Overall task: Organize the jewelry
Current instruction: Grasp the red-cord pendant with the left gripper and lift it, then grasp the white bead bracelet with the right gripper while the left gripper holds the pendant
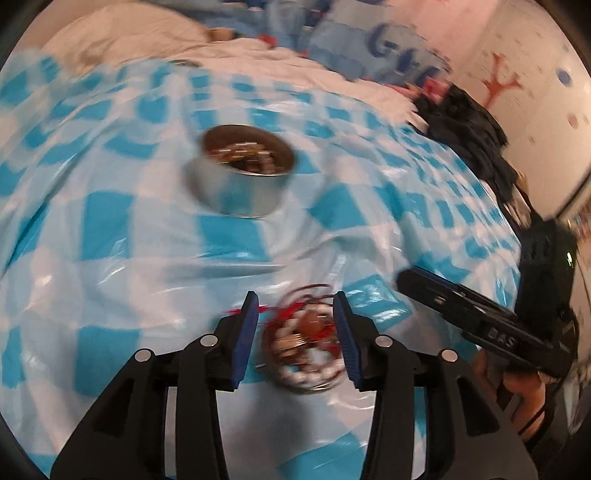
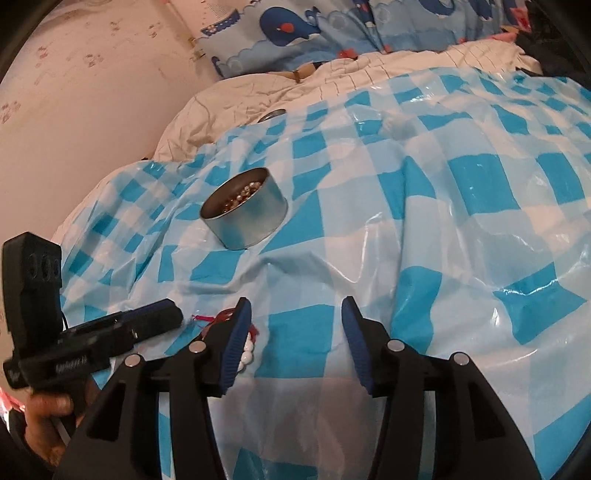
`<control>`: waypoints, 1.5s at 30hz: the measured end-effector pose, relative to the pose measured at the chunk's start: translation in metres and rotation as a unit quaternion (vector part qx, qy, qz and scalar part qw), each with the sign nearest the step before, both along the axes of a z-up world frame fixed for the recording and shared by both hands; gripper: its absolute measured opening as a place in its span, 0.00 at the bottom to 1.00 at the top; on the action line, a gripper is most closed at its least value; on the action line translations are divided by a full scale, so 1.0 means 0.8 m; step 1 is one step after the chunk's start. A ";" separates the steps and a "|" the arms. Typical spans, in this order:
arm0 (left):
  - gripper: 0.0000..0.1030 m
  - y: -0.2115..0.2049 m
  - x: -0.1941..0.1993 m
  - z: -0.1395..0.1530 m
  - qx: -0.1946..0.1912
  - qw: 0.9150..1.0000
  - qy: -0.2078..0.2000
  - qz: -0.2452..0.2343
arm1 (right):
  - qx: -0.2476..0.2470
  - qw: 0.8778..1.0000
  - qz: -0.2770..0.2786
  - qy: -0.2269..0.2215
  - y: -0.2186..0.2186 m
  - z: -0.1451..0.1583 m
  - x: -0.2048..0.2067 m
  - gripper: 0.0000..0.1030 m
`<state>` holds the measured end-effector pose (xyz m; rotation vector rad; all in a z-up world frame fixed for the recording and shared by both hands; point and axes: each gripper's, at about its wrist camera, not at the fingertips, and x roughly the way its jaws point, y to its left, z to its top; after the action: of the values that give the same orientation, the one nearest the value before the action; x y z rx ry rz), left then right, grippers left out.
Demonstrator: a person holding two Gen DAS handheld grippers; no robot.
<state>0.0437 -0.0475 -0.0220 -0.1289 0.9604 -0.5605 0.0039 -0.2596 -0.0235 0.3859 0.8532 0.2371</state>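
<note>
A tangle of bracelets [image 1: 306,347], with white beads, red cord and a metal bangle, lies on the blue-and-white checked plastic sheet [image 1: 110,221]. It sits between the spread blue pads of my left gripper [image 1: 295,295], which is open; the pads do not press it. A round metal tin [image 1: 243,173] holding gold-coloured beads stands further back. My right gripper [image 2: 295,301] is open over bare sheet with nothing between its fingers. In the right wrist view its left finger hides most of the bracelets [image 2: 246,350]. The tin [image 2: 243,210] shows beyond, and the left gripper [image 2: 170,314] comes in from the left.
The sheet covers a bed with a white duvet [image 2: 258,92] and whale-print pillows [image 2: 295,26] at the back. A small round metal piece [image 2: 271,114] lies on the duvet. Dark clothing [image 1: 469,122] is piled at the right. A wall [image 2: 74,74] runs along the left.
</note>
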 end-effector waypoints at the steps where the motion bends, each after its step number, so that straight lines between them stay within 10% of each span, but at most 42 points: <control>1: 0.43 -0.012 -0.002 0.000 0.009 1.000 -0.007 -0.013 | 0.002 1.000 0.000 0.001 -0.001 -0.001 0.000 0.49; 8: 0.45 -0.044 0.008 -0.017 0.061 0.998 -0.004 -0.020 | 0.007 1.000 0.003 0.002 0.000 0.000 0.004 0.50; 14: 0.01 -0.037 0.015 -0.022 0.062 0.998 0.001 -0.013 | 0.011 1.000 0.004 0.001 0.000 0.000 0.004 0.52; 28: 0.01 0.090 0.028 0.046 -0.076 0.990 -0.037 0.109 | -0.033 0.993 0.105 -0.040 0.062 0.013 0.002 0.53; 41: 0.01 0.104 0.028 0.050 -0.086 0.989 -0.034 0.118 | -0.154 0.959 0.238 -0.017 0.175 -0.020 0.030 0.53; 44: 0.01 0.102 0.028 0.048 -0.086 0.989 -0.033 0.116 | -0.168 0.958 0.230 -0.012 0.175 -0.028 0.036 0.34; 45: 0.01 0.100 0.028 0.047 -0.085 0.989 -0.031 0.116 | -0.171 0.959 0.227 -0.013 0.174 -0.029 0.036 0.12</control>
<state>0.0663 0.0328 0.0157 -0.3689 0.8222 -0.4292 0.0330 -0.1208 -0.0466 -0.1427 0.9306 0.5085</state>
